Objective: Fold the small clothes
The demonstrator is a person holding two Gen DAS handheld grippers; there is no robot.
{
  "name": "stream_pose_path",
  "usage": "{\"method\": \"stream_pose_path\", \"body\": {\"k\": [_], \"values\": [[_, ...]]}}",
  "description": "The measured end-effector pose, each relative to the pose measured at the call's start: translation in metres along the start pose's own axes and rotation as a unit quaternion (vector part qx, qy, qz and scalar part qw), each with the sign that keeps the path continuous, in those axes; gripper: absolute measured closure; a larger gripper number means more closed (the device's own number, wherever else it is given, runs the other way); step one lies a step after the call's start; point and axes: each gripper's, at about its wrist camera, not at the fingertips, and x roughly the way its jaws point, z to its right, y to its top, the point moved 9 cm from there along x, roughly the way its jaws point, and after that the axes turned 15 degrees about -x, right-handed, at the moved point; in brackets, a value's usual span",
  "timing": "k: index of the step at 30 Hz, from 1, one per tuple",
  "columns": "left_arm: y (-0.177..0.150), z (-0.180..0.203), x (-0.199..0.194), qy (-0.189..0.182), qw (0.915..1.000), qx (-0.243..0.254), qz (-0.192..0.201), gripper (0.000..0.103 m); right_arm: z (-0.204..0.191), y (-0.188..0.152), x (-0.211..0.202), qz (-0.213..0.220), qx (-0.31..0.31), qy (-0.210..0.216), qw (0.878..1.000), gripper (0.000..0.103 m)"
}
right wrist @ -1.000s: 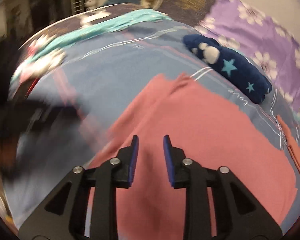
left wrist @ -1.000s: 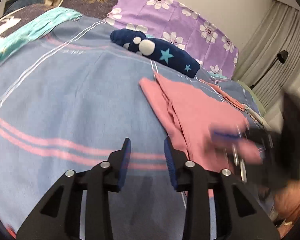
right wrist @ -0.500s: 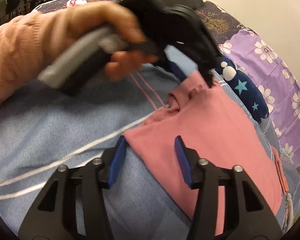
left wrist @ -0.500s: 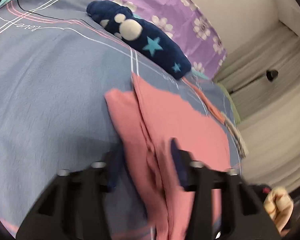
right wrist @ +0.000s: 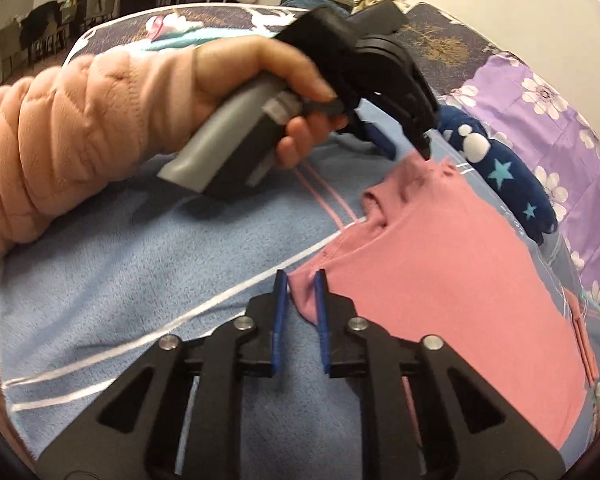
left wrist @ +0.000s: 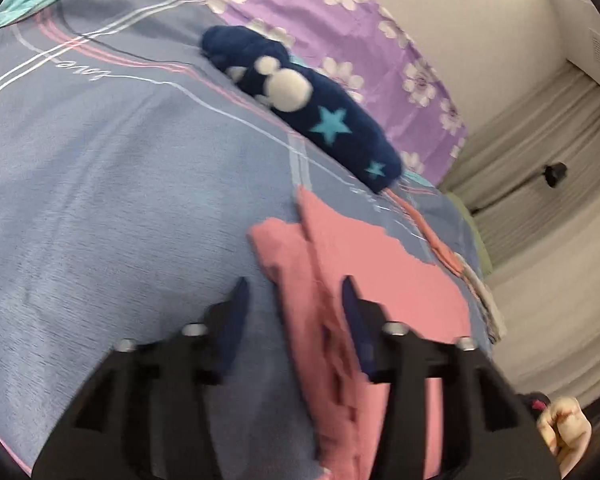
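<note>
A pink garment (right wrist: 440,280) lies flat on the blue striped bedspread (right wrist: 140,272); it also shows in the left wrist view (left wrist: 380,272), with a bunched fold along its left edge. My right gripper (right wrist: 300,280) has narrowed around the garment's near corner, which sits between the blue pads. My left gripper (left wrist: 294,292) is open, its fingers straddling the garment's bunched left edge. In the right wrist view the left gripper (right wrist: 404,140) is held by a hand at the garment's far corner.
A rolled navy cloth with stars and white dots (left wrist: 300,100) lies beyond the garment, also visible in the right wrist view (right wrist: 500,172). A purple floral pillow (left wrist: 360,28) sits behind it. An orange strip (right wrist: 584,344) lies by the right bed edge. Curtains (left wrist: 540,184) hang on the right.
My right gripper has narrowed its fingers around the garment's near corner. My left gripper has stayed over the garment's far edge, shifting slightly.
</note>
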Motion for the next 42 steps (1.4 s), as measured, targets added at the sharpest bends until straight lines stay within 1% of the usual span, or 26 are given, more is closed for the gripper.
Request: {"method": "stream_pose_path", "body": {"k": [1,2,4,5,6,7,8,9,11,15,17,21,23,24,25,26,27,28,29,30,31,34,38,42], "values": [[-0.003,0.006,0.001,-0.006,0.9999,0.009,-0.008,0.049,0.001,-0.001,-0.004,-0.001,0.003,-0.006,1.000,0.071],[-0.006,0.008,0.003,-0.006,0.9998,0.015,-0.014,0.048,0.003,-0.005,-0.007,-0.006,0.003,-0.016,1.000,0.069],[-0.017,0.014,0.016,-0.005,0.9984,0.030,-0.048,0.043,0.002,-0.012,-0.012,-0.021,-0.001,-0.031,0.999,0.065],[-0.021,0.014,0.022,0.001,0.9976,0.037,-0.058,0.043,0.002,-0.016,-0.013,-0.030,-0.004,-0.039,0.999,0.064],[-0.023,0.016,0.025,0.010,0.9971,0.054,-0.053,0.042,0.002,-0.021,-0.013,-0.042,-0.011,-0.051,0.998,0.060],[-0.024,0.019,0.028,0.011,0.9967,0.061,-0.052,0.040,0.002,-0.026,-0.012,-0.051,-0.019,-0.064,0.996,0.058],[-0.025,0.020,0.030,0.010,0.9967,0.061,-0.052,0.039,0.003,-0.030,-0.012,-0.059,-0.029,-0.086,0.994,0.057],[-0.024,0.022,0.032,0.009,0.9968,0.059,-0.053,0.039,0.004,-0.032,-0.011,-0.063,-0.032,-0.099,0.993,0.055],[-0.024,0.025,0.036,0.008,0.9963,0.064,-0.057,0.039,0.005,-0.031,-0.007,-0.070,-0.038,-0.123,0.989,0.055],[-0.023,0.028,0.044,-0.005,0.9951,0.080,-0.059,0.039,0.006,-0.014,0.006,-0.078,-0.068,-0.164,0.981,0.055],[-0.021,0.029,0.048,-0.009,0.9943,0.091,-0.055,0.039,0.008,-0.005,0.015,-0.082,-0.068,-0.172,0.979,0.055],[-0.016,0.031,0.052,-0.016,0.9946,0.087,-0.055,0.039,0.019,0.002,0.028,-0.082,-0.042,-0.181,0.979,0.055],[-0.015,0.032,0.054,-0.012,0.9942,0.091,-0.056,0.042,0.022,0.003,0.030,-0.081,-0.039,-0.183,0.979,0.056],[-0.013,0.032,0.056,-0.007,0.9941,0.092,-0.057,0.047,0.020,0.004,0.030,-0.081,-0.038,-0.182,0.979,0.058],[-0.012,0.031,0.057,-0.002,0.9942,0.092,-0.056,0.059,0.021,0.004,0.030,-0.081,-0.037,-0.180,0.980,0.059],[-0.010,0.029,0.059,0.007,0.9944,0.089,-0.057,0.066,0.022,0.005,0.030,-0.080,-0.033,-0.176,0.980,0.061],[-0.007,0.025,0.062,0.015,0.9951,0.078,-0.059,0.079,0.023,0.004,0.032,-0.079,-0.029,-0.167,0.982,0.072],[-0.005,0.023,0.062,0.012,0.9957,0.067,-0.062,0.086,0.022,0.005,0.033,-0.078,-0.025,-0.154,0.985,0.085],[-0.005,0.022,0.062,0.006,0.9962,0.059,-0.065,0.089,0.021,0.006,0.034,-0.078,-0.019,-0.144,0.986,0.092],[-0.006,0.023,0.062,0.004,0.9965,0.055,-0.063,0.091,0.023,0.006,0.033,-0.080,-0.017,-0.150,0.985,0.098],[-0.007,0.024,0.061,0.009,0.9965,0.059,-0.059,0.092,0.024,0.006,0.031,-0.078,-0.014,-0.154,0.985,0.098],[-0.009,0.030,0.059,0.029,0.9953,0.080,-0.047,0.092,0.031,0.006,0.022,-0.066,0.023,-0.138,0.988,0.099],[-0.005,0.037,0.056,0.034,0.9951,0.081,-0.045,0.092,0.041,0.007,0.007,-0.051,0.058,-0.139,0.987,0.099],[-0.005,0.045,0.053,0.042,0.9945,0.088,-0.039,0.092,0.045,0.006,-0.007,-0.039,0.075,-0.145,0.986,0.099]]}}
